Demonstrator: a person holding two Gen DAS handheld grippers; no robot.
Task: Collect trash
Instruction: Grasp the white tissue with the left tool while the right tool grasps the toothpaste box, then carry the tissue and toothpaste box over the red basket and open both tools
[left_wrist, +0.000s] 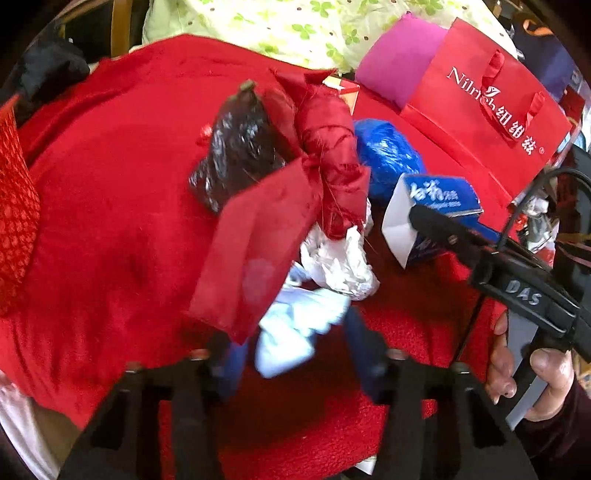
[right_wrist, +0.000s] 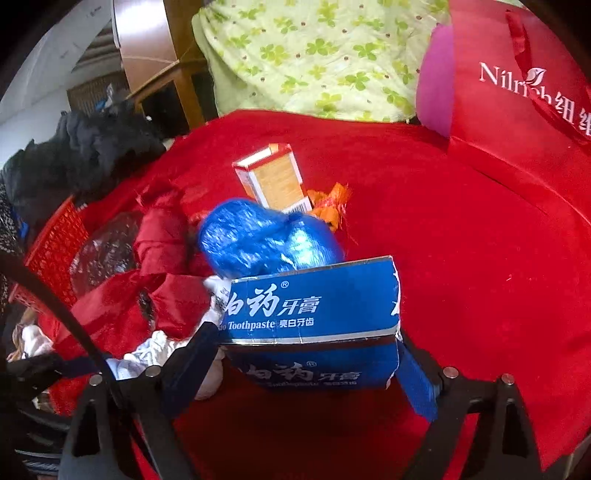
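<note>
Trash heap on red cloth — blue toothpaste box (right_wrist: 310, 321), pale tissue (left_wrist: 295, 332), blue bag (right_wrist: 258, 236).

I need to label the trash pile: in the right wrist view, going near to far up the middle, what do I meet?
Blue toothpaste box between the right gripper's fingers → crumpled blue plastic bag → small red-and-white carton → green floral cloth.

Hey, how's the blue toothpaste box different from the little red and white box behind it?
The blue toothpaste box is larger in view, lies lengthwise between the right gripper's fingers, and has a torn end. The red and white box is smaller, stands tilted, untouched, on the red cloth. Both are cardboard cartons.
</note>
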